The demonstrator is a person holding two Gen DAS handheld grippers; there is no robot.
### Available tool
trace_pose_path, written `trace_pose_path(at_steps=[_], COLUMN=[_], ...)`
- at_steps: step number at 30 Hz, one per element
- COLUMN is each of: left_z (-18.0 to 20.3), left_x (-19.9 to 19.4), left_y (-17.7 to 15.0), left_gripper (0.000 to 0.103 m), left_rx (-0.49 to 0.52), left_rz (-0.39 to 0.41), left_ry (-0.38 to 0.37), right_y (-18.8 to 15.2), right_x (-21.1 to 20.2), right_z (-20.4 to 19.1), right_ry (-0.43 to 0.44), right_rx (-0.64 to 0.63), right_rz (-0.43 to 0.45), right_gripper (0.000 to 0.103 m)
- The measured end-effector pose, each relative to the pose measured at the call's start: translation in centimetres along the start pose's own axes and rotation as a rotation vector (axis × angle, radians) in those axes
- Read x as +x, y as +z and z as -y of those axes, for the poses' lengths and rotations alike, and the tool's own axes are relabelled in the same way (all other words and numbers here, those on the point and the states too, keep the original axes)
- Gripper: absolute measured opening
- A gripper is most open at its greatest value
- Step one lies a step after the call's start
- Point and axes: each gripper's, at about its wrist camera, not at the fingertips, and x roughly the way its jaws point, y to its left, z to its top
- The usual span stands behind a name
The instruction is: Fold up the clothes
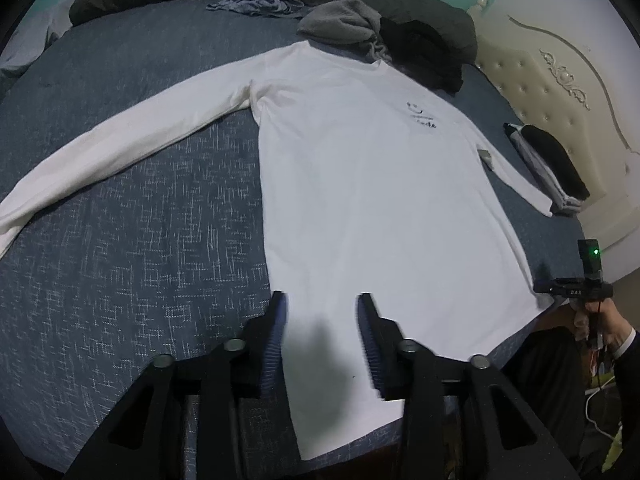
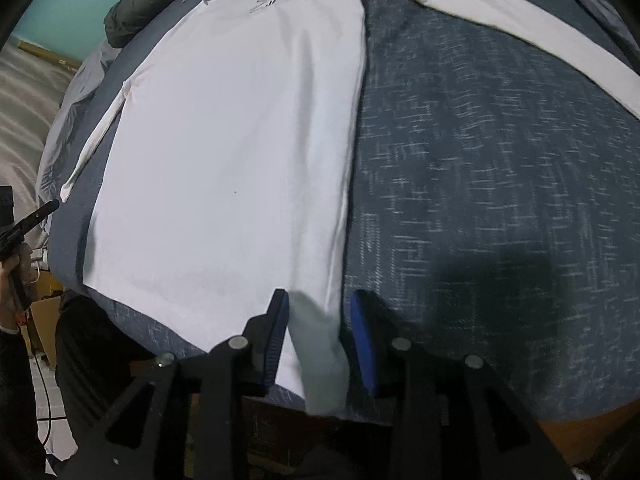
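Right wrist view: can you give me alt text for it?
A white long-sleeved shirt lies flat on a blue patterned bedspread, its bottom corner between the open fingers of the right tool. One sleeve stretches away at the upper right; the left tool shows at the left edge.

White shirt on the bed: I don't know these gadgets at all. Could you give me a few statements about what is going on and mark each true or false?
1. The white long-sleeved shirt lies spread flat on the blue bedspread. True.
2. Both sleeves are already folded across the body. False: both stretch outward.
3. The left gripper is open over the hem. True.
4. The right gripper is clamped shut. False: its jaws stand apart, with a hem corner between them.
5. The shirt is plain. False: a small dark print marks the chest.
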Motion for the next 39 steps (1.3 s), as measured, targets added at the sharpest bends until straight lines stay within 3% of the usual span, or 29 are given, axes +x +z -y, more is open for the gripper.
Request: trace_pose_path(at_steps=[1,3,6,11,15,24,30,39], left_z=[-0.1,-0.2,-0.4,-0.6,-0.6,-0.8,-0.2,0.1], left_x=[0.4,1.2,2.4,4.3,5.6,7.8,8.2,8.4], left_y=[-0.1,-0.5,-0.9,-1.6,-2.1,-3.3,-3.8,-4.4], left_gripper=[0.046,0.046,0.051,0.054,0.066,0.071,0.083,0.085], left_rx=[0.001,0.008,0.012,0.015,0.015,0.011,0.023,0.045], left_rz=[-0.012,-0.035,-0.065,-0.112,-0.141,-0.196,-0.208,-0.225], left_ry=[0.006,0.016,0.023,0.036,0.043,0.058,0.057,0.076], right_y=[0.0,-0.1,-0.5,-1.1,-1.6,-1.8,-2.3,-2.8], right_x=[0.2,0.3,-0.5,-1.9,-3.0,-3.5,-3.8,-1.9], right_z=[-0.2,-0.4,-0.1,0.6,1.1,3.6,4.7,3.2], right_ry=[-0.005,-0.008,-0.007,-0.006,-0.005,-0.034,0.051,0.036], right_rx=[-0.008,-0.022,-0.016,-0.007,0.0,0.056,0.133,0.063], right_rz=[-0.006,-0.01,0.007,0.034,0.056,0.061,0.084,0.002], right_gripper=[0.026,0.01,0.007,0.006,0.005,0.003,0.005,0.007])
